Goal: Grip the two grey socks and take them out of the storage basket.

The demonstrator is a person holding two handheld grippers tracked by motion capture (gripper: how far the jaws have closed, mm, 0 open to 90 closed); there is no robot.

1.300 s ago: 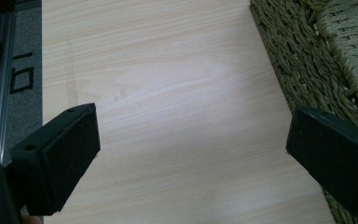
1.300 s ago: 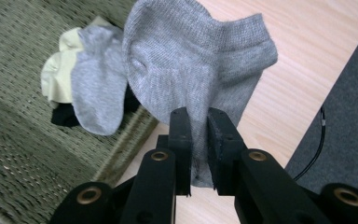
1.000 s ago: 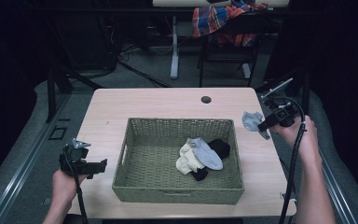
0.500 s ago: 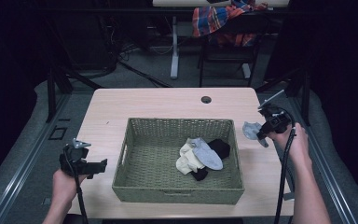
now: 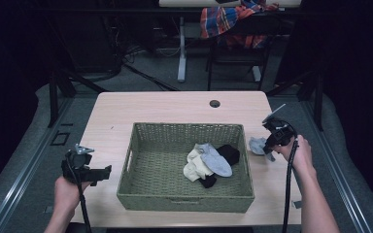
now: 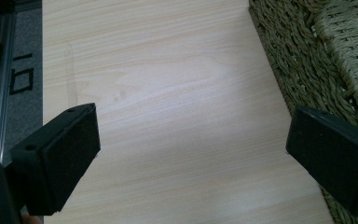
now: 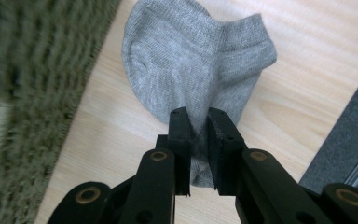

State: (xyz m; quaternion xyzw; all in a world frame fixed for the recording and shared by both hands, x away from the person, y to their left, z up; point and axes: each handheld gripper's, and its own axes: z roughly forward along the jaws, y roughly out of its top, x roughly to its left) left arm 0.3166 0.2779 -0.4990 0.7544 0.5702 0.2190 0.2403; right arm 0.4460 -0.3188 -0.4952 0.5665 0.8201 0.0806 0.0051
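The left gripper is hovering with its jaws standing wide apart and gripping nothing, left of the woven basket; the right gripper is pinching a grey ankle sock tightly. The sock is lying crumpled on the table, just right of the basket.

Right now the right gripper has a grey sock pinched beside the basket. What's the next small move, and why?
Probably lower it slightly and open the jaws. The right gripper is shut on the grey sock, which hangs over bare table to the right of the basket, low enough to lay flat. The left gripper is open, idle.
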